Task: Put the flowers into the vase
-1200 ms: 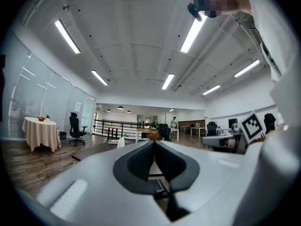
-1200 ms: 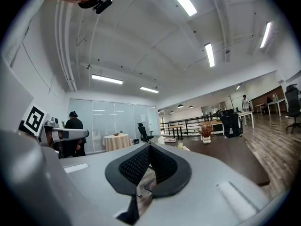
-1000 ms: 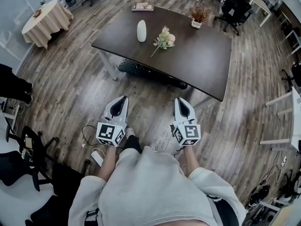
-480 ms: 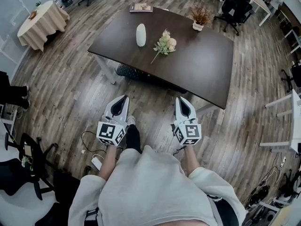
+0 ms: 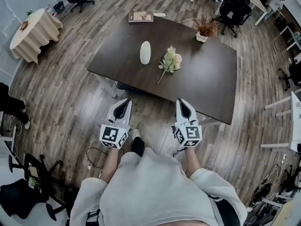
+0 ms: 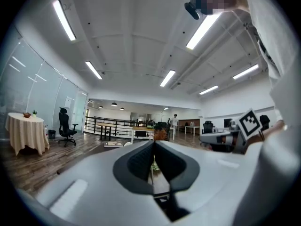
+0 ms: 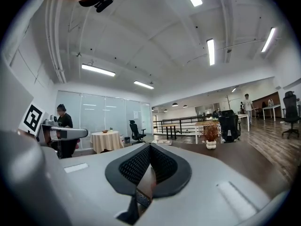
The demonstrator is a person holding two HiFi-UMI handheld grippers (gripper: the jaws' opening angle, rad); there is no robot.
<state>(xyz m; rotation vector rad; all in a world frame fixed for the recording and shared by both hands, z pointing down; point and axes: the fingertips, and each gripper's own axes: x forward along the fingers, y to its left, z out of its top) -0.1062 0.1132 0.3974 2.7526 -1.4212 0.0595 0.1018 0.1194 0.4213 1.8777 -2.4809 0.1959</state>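
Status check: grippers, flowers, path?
Left gripper, right gripper shut, empty, short of table. Flowers lying on table beside vase. Nothing between.

Dark table on a wood floor, four things on top

The dark brown table (image 5: 207, 79) stands on white legs on a grey-brown plank floor (image 5: 66, 93). A white vase (image 5: 145, 52) stands upright near the middle of its left half. Just to the right of the vase, not touching it, a small bunch of pale flowers (image 5: 170, 61) lies flat with its stem pointing toward the near edge. A book (image 5: 140, 16) lies at the far left corner, and a small white pot of dried brown plants (image 5: 206, 29) stands near the far right edge.
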